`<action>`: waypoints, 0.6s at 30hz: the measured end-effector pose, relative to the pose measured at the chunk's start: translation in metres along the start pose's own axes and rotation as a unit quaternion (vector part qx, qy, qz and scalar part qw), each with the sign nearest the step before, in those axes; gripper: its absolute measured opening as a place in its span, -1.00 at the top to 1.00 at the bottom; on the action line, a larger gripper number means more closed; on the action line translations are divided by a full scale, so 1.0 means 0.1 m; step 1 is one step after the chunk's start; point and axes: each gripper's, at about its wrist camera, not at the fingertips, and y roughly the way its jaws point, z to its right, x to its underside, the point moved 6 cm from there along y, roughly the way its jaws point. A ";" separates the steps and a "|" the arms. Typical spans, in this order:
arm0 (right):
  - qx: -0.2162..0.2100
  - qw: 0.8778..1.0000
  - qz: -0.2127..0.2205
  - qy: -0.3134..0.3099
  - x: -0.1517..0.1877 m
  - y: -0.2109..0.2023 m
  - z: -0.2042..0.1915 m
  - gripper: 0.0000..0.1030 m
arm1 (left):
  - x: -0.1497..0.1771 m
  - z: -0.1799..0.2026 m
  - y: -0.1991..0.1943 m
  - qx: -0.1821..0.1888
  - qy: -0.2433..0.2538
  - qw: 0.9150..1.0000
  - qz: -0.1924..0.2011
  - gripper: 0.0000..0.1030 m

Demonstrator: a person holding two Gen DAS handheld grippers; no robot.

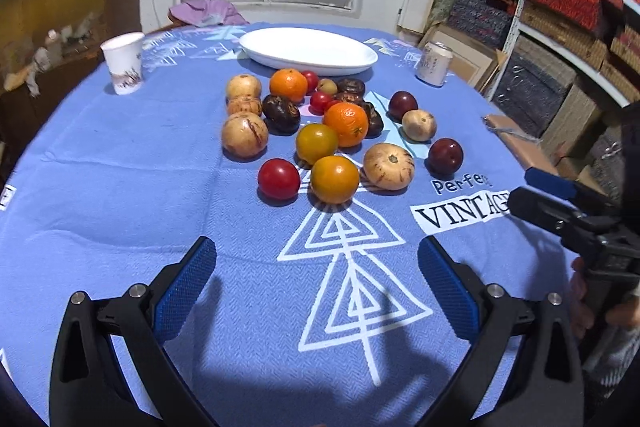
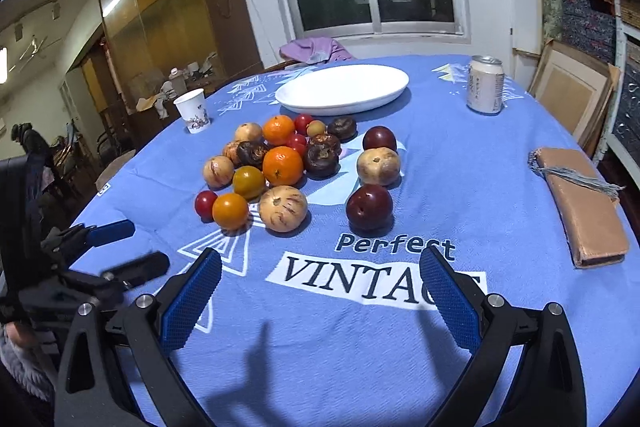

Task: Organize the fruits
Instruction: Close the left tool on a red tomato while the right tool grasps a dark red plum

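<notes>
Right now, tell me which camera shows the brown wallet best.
The right wrist view. The brown wallet lies whole on the blue tablecloth at the right, tassel included. The left wrist view catches only its near end at the table's edge; the rest is hidden behind the right tongs.

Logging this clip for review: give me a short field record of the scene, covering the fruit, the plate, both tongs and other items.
fruit: loose pile on the blue tablecloth, none on the plate
plate: white plate, empty, behind the pile
left tongs: left tongs open, holding nothing
right tongs: right tongs open, holding nothing
other items: paper cup, can, brown wallet
</notes>
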 end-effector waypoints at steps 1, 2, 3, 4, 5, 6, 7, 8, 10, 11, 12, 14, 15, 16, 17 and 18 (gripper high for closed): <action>0.011 1.000 -0.020 0.001 -0.01 0.06 0.08 -0.93 | -0.03 -0.04 0.06 0.005 -0.002 1.000 -0.014 -0.92; 0.011 0.999 -0.032 0.003 -0.03 0.11 0.13 -0.93 | -0.06 -0.06 0.09 0.008 -0.004 1.000 -0.022 -0.92; 0.003 0.999 -0.038 0.003 -0.04 0.14 0.15 -0.93 | -0.10 -0.09 0.11 0.011 -0.008 1.000 -0.028 -0.92; -0.002 0.999 -0.043 0.004 -0.08 0.19 0.20 -0.93 | -0.14 -0.12 0.14 0.015 -0.011 0.999 -0.030 -0.92; -0.001 0.999 -0.048 0.005 -0.11 0.22 0.23 -0.93 | -0.19 -0.15 0.18 0.016 -0.012 0.999 -0.034 -0.92; -0.005 0.999 -0.052 0.004 -0.13 0.25 0.24 -0.93 | -0.22 -0.19 0.23 0.016 -0.012 0.999 -0.041 -0.92; -0.018 0.998 -0.056 0.001 -0.16 0.29 0.24 -0.93 | -0.25 -0.21 0.27 0.020 -0.011 0.999 -0.047 -0.92; -0.026 0.998 -0.058 -0.001 -0.19 0.33 0.24 -0.93 | -0.29 -0.23 0.32 0.026 -0.010 0.998 -0.054 -0.92; -0.033 0.998 -0.060 -0.002 -0.23 0.43 0.27 -0.93 | -0.33 -0.25 0.40 0.022 0.002 0.998 -0.063 -0.92; -0.038 0.997 -0.066 -0.003 -0.24 0.49 0.27 -0.93 | -0.36 -0.27 0.45 0.012 0.009 0.998 -0.065 -0.92; -0.043 0.996 -0.073 -0.001 -0.24 0.57 0.29 -0.93 | -0.38 -0.27 0.48 0.004 0.015 0.998 -0.065 -0.92; -0.047 0.997 -0.067 0.005 -0.25 0.64 0.31 -0.93 | -0.41 -0.26 0.56 -0.003 0.029 0.997 -0.065 -0.92; -0.048 0.997 -0.062 0.007 -0.25 0.65 0.32 -0.91 | -0.42 -0.26 0.60 -0.005 0.034 0.997 -0.066 -0.92; -0.052 0.997 -0.058 0.012 -0.26 0.66 0.34 -0.65 | -0.43 -0.24 0.64 -0.006 0.041 0.997 -0.065 -0.90; -0.062 0.996 -0.058 0.019 -0.26 0.66 0.35 -0.45 | -0.43 -0.22 0.67 -0.004 0.045 0.997 -0.066 -0.86; -0.065 0.996 -0.056 0.024 -0.27 0.66 0.37 -0.11 | -0.43 -0.20 0.71 0.003 0.050 0.996 -0.069 -0.71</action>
